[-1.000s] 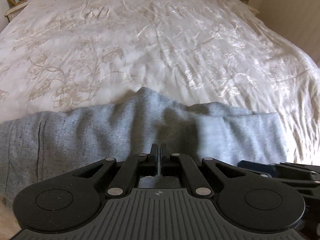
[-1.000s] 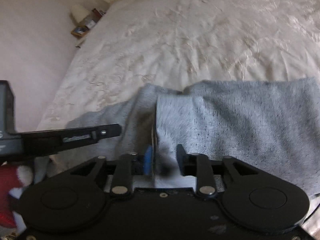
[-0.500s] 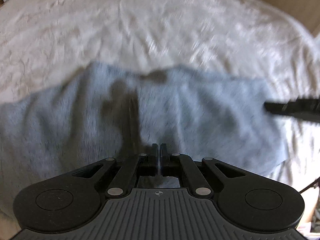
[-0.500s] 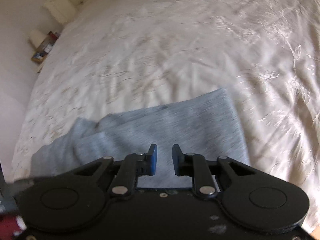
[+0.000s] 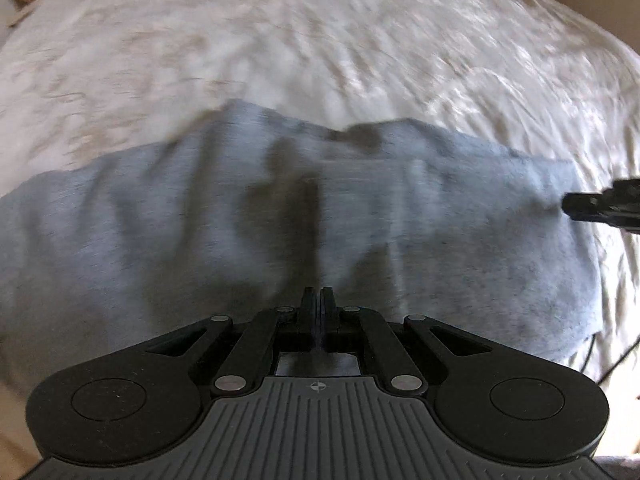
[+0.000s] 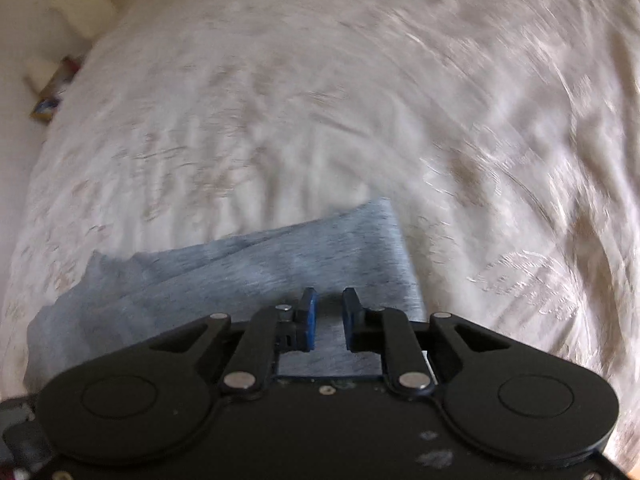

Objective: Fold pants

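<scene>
The grey pants (image 5: 200,220) lie folded in a wide band across the white bedspread. My left gripper (image 5: 317,300) is shut, its fingers pressed together just above the near part of the pants, with no cloth seen between them. In the right wrist view the pants (image 6: 248,264) show their right end, with a straight edge. My right gripper (image 6: 328,304) is open, its blue-padded fingers above that end, holding nothing. The right gripper's tip (image 5: 600,208) also pokes in at the right edge of the left wrist view. Both views are blurred.
The embroidered white bedspread (image 5: 320,40) covers the whole bed. A bedside shelf with small items (image 6: 48,96) stands at the far left by the wall. A pillow (image 6: 80,4) lies at the head of the bed.
Both grippers rose and pulled back from the pants. My right gripper let go of the fabric fold it held a second ago and stands open. The pants settled flatter.
</scene>
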Demonstrator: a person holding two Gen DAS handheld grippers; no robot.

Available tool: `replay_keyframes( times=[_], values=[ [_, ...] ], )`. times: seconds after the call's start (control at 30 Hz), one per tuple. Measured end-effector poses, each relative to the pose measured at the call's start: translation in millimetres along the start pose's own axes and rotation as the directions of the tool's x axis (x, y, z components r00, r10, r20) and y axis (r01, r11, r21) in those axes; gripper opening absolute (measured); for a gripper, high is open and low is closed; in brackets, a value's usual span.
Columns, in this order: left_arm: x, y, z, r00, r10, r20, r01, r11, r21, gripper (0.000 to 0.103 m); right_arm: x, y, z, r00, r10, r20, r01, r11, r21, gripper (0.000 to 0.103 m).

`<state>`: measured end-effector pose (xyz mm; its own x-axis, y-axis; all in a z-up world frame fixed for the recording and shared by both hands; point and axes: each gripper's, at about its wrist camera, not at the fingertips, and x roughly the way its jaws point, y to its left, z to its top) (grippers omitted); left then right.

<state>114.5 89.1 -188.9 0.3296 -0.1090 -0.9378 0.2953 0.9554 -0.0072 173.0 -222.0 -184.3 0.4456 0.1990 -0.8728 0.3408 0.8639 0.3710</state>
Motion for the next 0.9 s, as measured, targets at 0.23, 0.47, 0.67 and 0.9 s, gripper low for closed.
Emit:
replay_keyframes(
  times=[0.23,0.47,0.67,0.9],
  values=[
    [-35,56,-21,0.992,0.122,0.023,-0.116,0.977,-0.181,0.003,-19,57,-21,0.982,0.188,-0.024,-0.188,0.953,-0.236,0.017],
    [-49,105,-22,0.984,0.175,0.032,-0.161,0.952,-0.26,0.003,9,137,-26,0.943,0.309,-0.127,-0.334,0.872,-0.357,0.017],
    [-48,128,-23,0.986,0.163,0.027,-0.151,0.952,-0.265,0.003,43,196,-23,0.932,0.328,-0.152,-0.361,0.862,-0.356,0.017],
    [-55,163,-35,0.992,0.117,0.047,-0.099,0.956,-0.275,0.003,105,229,-10,0.964,0.214,-0.16,-0.259,0.897,-0.359,0.017]
  ],
)
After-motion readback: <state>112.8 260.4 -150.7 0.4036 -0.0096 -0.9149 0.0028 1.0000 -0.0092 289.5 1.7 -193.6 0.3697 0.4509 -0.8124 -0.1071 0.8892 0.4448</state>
